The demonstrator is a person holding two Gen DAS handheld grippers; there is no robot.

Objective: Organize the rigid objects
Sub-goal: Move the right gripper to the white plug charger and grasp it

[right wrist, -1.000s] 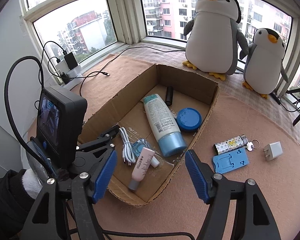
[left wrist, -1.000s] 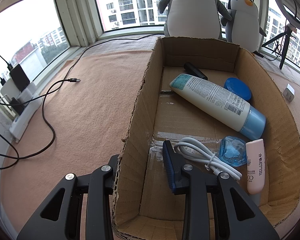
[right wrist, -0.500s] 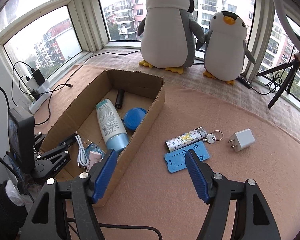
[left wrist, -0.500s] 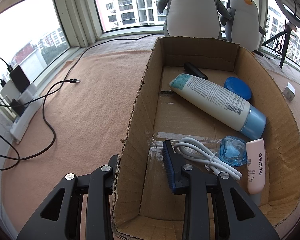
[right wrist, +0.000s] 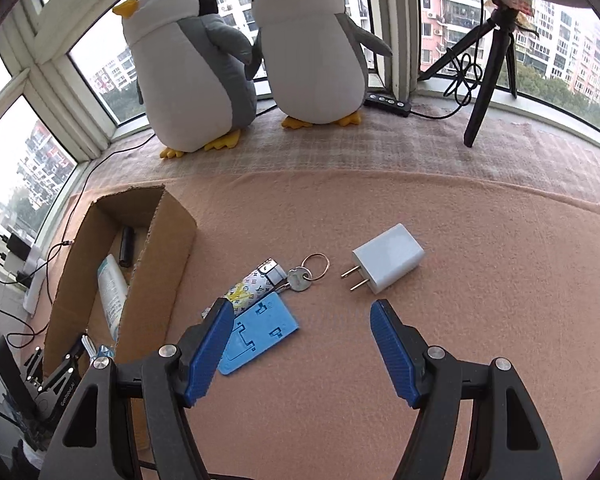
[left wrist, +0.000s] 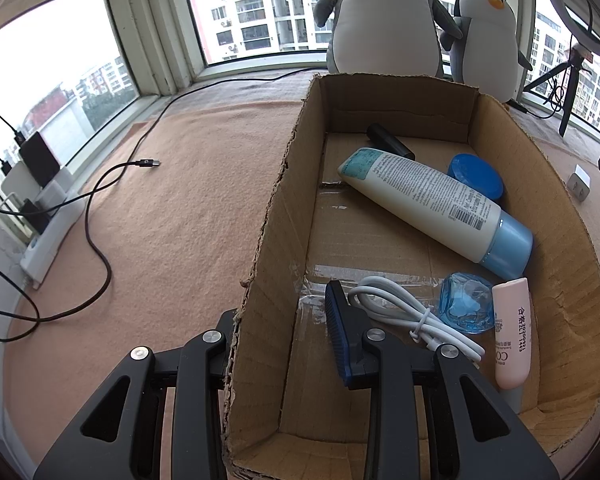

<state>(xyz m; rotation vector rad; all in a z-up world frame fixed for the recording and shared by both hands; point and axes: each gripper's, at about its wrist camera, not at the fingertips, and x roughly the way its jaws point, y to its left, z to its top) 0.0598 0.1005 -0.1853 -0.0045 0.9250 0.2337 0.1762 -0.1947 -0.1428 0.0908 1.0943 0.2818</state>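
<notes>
White charger (right wrist: 388, 264) before open right tongs (right wrist: 302, 344)

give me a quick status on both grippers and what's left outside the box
Left gripper shut on box wall. Right gripper open, empty. Charger, lighter, key, blue stand outside. Nothing blocking.

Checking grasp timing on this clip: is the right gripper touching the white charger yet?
Apart. The right wrist view shows the right gripper open, with bare blanket between its fingertips and the white charger.

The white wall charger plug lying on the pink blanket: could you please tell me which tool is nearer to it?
Right. The right tool hovers open just before the white wall charger plug; the left tool clamps the cardboard box wall.
</notes>
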